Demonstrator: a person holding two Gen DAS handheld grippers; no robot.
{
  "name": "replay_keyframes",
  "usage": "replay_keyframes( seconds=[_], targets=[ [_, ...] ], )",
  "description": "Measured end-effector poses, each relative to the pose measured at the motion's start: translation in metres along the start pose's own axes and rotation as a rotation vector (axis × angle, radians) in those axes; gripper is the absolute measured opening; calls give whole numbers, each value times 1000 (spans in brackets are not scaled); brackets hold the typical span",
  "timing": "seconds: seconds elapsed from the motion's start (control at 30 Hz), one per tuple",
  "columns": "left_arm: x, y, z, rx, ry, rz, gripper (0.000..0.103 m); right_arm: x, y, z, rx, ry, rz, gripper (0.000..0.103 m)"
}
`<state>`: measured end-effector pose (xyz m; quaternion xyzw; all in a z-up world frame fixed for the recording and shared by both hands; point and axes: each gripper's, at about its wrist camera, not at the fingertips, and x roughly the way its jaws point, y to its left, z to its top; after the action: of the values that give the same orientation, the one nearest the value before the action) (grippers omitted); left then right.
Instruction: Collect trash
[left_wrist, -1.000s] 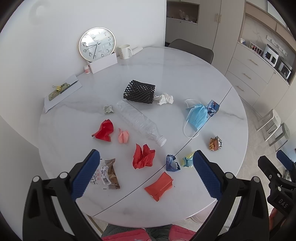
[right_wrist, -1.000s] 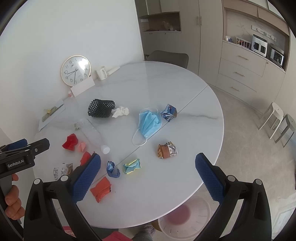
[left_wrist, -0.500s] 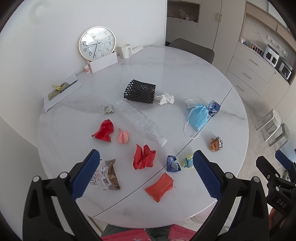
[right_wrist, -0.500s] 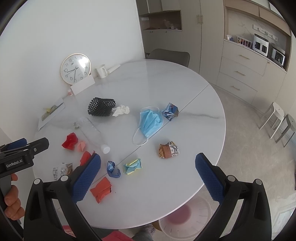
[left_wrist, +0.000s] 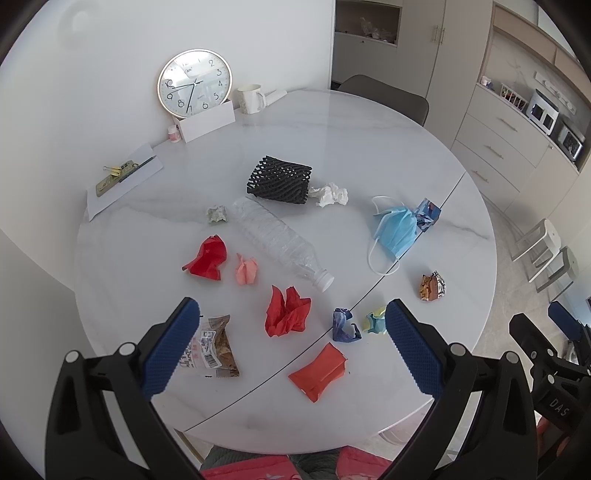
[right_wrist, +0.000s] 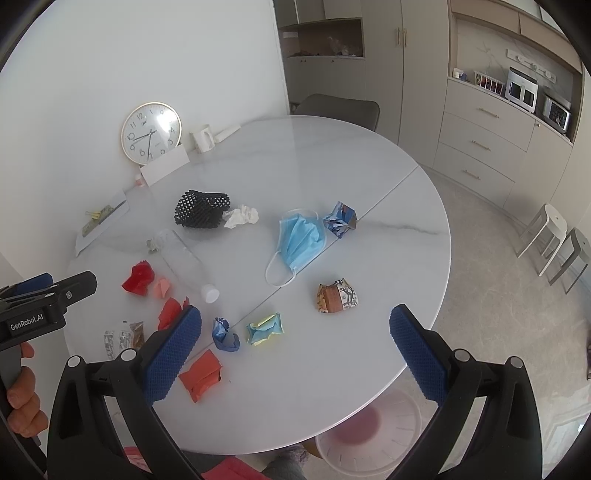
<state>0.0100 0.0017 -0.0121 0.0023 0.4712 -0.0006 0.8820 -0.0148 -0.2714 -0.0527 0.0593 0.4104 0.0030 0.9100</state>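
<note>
Trash lies scattered on a round white table (left_wrist: 369, 140): a clear plastic bottle (left_wrist: 280, 242), a black foam net (left_wrist: 279, 180), a white tissue (left_wrist: 330, 194), a blue face mask (right_wrist: 299, 240), red paper wads (left_wrist: 288, 312), an orange packet (left_wrist: 319, 371), a snack wrapper (left_wrist: 212, 347), a brown wrapper (right_wrist: 337, 296) and small blue and yellow wrappers (right_wrist: 264, 328). My left gripper (left_wrist: 291, 347) is open and empty above the near edge. My right gripper (right_wrist: 293, 349) is open and empty, high above the table's near right.
A clock (left_wrist: 194, 83), a white box, a mug (left_wrist: 250, 99) and a paper with clips (left_wrist: 122, 177) stand at the far left by the wall. A clear bin (right_wrist: 369, 435) sits on the floor under the table's near right edge. A chair, cabinets and stools stand behind.
Both grippers have drifted slightly; the views shift a little. Nothing on the table has moved and both stay open.
</note>
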Motion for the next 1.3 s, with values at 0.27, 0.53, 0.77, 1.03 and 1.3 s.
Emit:
replay_keyframes(
  seconds=[0.27,0.53,0.77,1.03,1.3],
  targets=[
    [0,-1,0,1,2,1,97,0,-1,-3,0,3,-2,101],
    [0,-1,-1,0,2,1,97,0,-1,-2,0,4,-2,101],
    [0,-2,-1,1,3,0,97,0,-2,-2,-1,5,-2,101],
    [5,2,-9,30,-4,-9,97,2,1,-10,-11,-13,-20,101],
    [23,35,-22,213,-80,-59,97,19,21,-29,5,-12,41,101]
  ],
)
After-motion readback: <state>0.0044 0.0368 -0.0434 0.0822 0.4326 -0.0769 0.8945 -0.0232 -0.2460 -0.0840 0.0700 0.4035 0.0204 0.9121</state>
